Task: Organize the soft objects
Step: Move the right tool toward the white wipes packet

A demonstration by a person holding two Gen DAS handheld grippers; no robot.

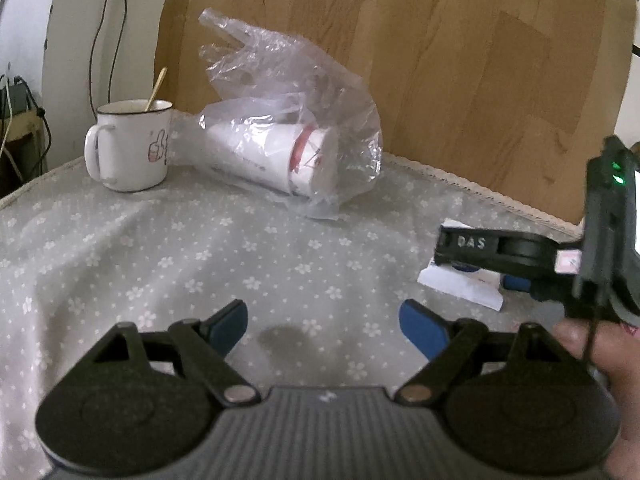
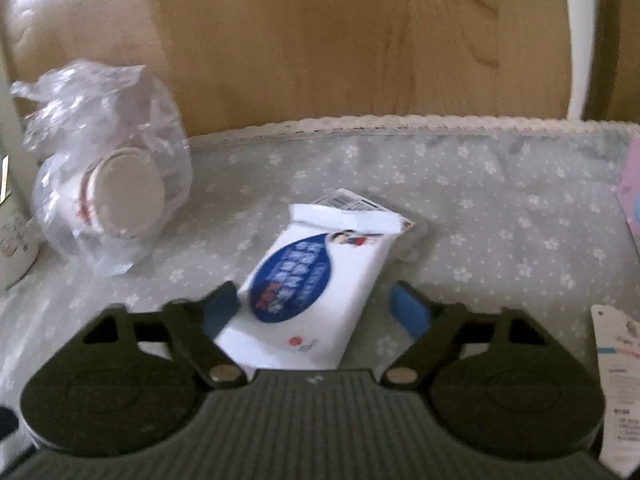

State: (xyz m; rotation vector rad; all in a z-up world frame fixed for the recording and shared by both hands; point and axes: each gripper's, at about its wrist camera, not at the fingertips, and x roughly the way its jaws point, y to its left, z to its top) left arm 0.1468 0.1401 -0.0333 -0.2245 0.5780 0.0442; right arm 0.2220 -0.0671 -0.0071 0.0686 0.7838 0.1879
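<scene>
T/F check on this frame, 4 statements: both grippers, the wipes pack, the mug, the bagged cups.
1. The right gripper is open with the wipes pack lying between its fingers. True.
2. The left gripper is shut on the plastic bag. False: it is open, holding nothing, over bare tablecloth.
3. The mug stands upright with a spoon in it. True.
4. The paper cups stand upright beside the bag. False: they lie on their side inside it.

White-and-blue tissue pack (image 2: 316,276) lies flat beside crumpled clear plastic bag (image 2: 104,160).
</scene>
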